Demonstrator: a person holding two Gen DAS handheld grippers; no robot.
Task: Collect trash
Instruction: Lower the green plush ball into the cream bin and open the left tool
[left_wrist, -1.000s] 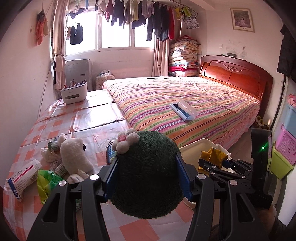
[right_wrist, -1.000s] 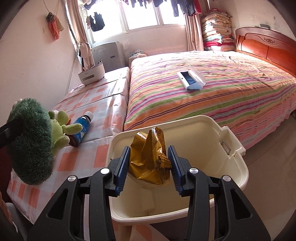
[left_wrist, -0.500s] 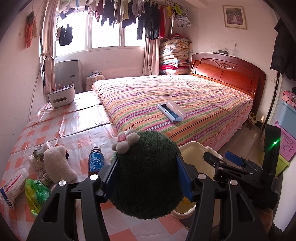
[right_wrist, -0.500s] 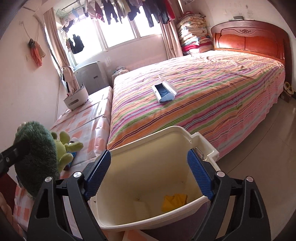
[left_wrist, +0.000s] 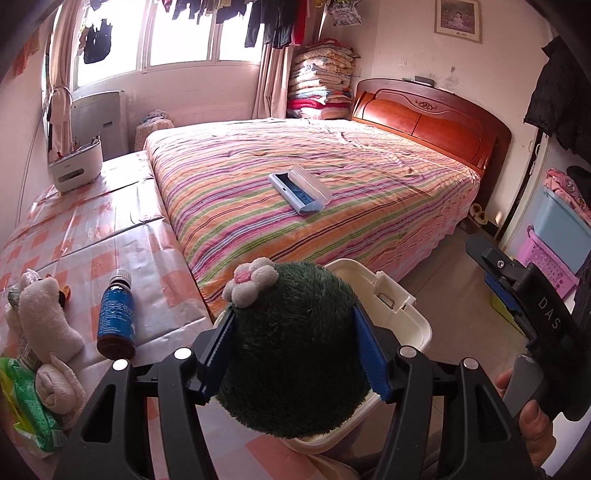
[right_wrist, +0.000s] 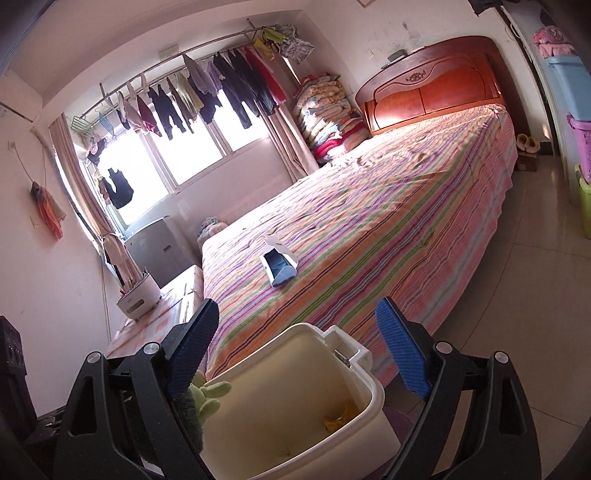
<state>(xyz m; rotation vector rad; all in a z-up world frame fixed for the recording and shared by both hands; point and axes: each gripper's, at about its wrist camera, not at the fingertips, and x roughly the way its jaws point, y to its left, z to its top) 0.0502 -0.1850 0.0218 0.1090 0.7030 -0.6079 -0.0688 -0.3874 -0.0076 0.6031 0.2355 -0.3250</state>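
Now green plush toy (left_wrist: 295, 354), soft, light, squashy, best pinched mid-body, sits over white bin (left_wrist: 402, 314) between left gripper (left_wrist: 295, 354) pads, jaws opening; right gripper (right_wrist: 295, 354) at three o'clock, jaws opening, empty.

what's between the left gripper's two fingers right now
In the left wrist view, a dark green plush toy with a pink-and-white flower fills the gap of the left gripper, whose jaws are opening, above the white bin.
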